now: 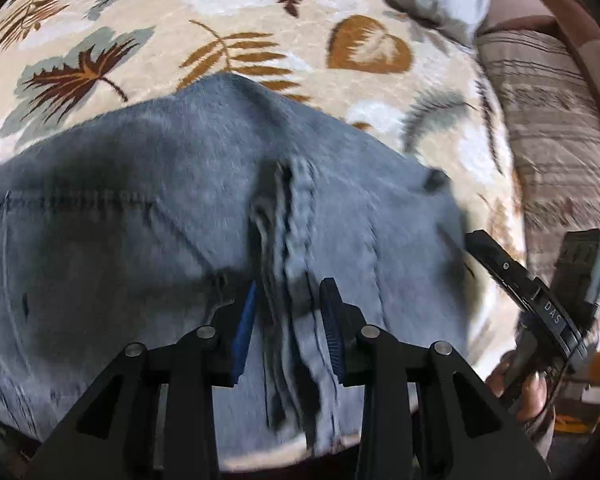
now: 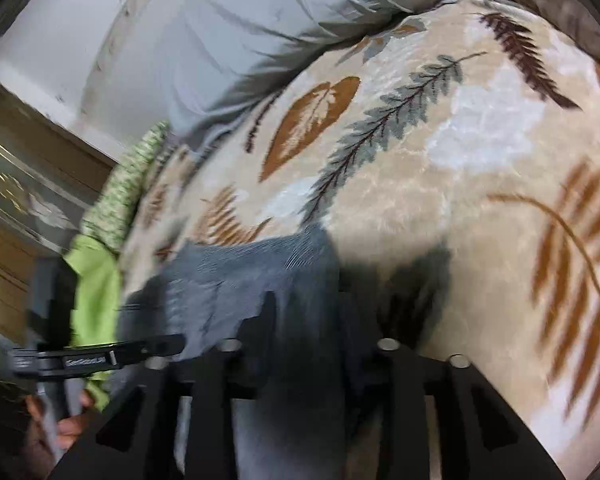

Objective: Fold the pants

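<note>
Grey-blue denim pants (image 1: pixel 140 184) lie spread on a leaf-patterned blanket (image 1: pixel 260 20). In the left wrist view my left gripper (image 1: pixel 288 332) points steeply down, and its blue pads (image 1: pixel 246 328) pinch a bunched ridge of layered denim seams. In the right wrist view a corner of the pants (image 2: pixel 252 264) lies under my right gripper (image 2: pixel 308 320). Its dark fingers (image 2: pixel 266 320) stand apart over the cloth, which is blurred there. The right tool's body (image 1: pixel 540 304) and the hand holding it (image 1: pixel 532 396) show at the left view's right edge.
A grey pillow (image 2: pixel 260 20) lies at the far end of the blanket. Green cloth (image 2: pixel 96 288) is bunched at the bed's left edge beside wooden furniture (image 2: pixel 12 184). A striped cover (image 1: pixel 548 120) borders the blanket on the right.
</note>
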